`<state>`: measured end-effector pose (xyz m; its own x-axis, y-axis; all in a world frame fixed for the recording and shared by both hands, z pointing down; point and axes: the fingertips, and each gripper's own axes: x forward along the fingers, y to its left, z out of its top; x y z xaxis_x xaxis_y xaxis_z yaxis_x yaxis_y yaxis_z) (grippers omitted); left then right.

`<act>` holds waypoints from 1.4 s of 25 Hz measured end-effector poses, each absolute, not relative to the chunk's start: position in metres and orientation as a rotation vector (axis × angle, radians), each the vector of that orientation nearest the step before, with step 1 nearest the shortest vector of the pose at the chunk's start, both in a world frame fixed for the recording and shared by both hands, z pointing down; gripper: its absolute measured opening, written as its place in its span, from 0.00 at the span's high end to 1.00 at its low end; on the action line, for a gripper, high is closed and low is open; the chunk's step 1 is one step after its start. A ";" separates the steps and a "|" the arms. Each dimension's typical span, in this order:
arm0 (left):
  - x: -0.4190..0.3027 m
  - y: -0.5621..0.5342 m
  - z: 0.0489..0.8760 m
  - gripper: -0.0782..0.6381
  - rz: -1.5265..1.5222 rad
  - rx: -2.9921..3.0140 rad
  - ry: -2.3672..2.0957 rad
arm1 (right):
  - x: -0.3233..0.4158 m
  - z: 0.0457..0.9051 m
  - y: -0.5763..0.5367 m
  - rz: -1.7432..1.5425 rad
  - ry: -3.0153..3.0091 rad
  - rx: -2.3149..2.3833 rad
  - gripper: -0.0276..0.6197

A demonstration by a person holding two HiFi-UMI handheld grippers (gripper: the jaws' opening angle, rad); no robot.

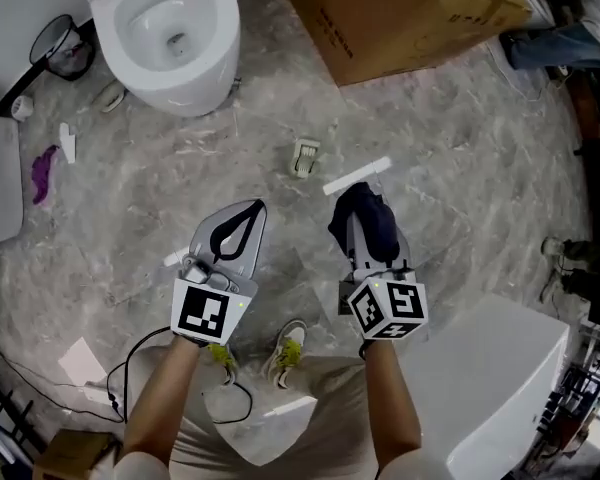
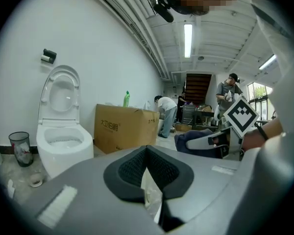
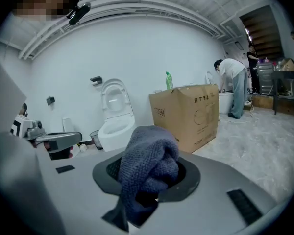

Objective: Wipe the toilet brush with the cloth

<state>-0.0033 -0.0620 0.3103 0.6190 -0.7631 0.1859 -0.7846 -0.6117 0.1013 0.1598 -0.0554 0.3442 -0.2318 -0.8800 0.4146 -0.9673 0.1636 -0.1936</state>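
My right gripper has its fingers clamped on a bunched dark blue knitted cloth, which spills out over the pads. My left gripper has its fingers pressed together at the tips with nothing between them.

I judge this to be the start of the job: the cloth is in hand and the wiping is not yet begun. The toilet brush is the part I cannot settle. A slim white bar lies on the grey marbled floor just beyond the cloth. A small pale ribbed piece lies near it, and either could be the brush or a part of it.

The next move, as I see it, asks my left fingers to part, go down and take the brush by its handle. Then I can bring the cloth along it.

Only the head view shows that floor and those two pieces. It also shows both grippers side by side above my shoes.

The gripper views look out level instead, at the white toilet with its lid up, the brown cardboard box and people far off. The left gripper view also catches the cloth-laden right gripper off to its side. Neither shows the brush.
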 end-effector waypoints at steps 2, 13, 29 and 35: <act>-0.003 -0.069 0.343 0.89 0.199 2.687 -1.293 | 0.168 0.371 -0.070 0.554 -2.246 1.801 0.76; 0.018 -0.120 0.430 0.89 0.118 2.789 -1.309 | 0.205 0.432 -0.132 0.210 -2.240 1.830 0.76; 0.040 -0.161 0.441 0.89 0.132 2.849 -1.330 | 0.237 0.455 -0.180 -0.289 -1.758 1.666 0.76; 0.019 -0.184 0.449 0.89 0.149 2.787 -1.396 | 0.196 0.451 -0.196 -0.617 -1.618 1.537 0.76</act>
<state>0.0192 -0.1840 0.4494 0.5954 -0.7978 0.0947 -0.7999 -0.5997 -0.0235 0.1963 -0.1959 0.4512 0.0619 -0.9741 0.2175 -0.5821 0.1418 0.8007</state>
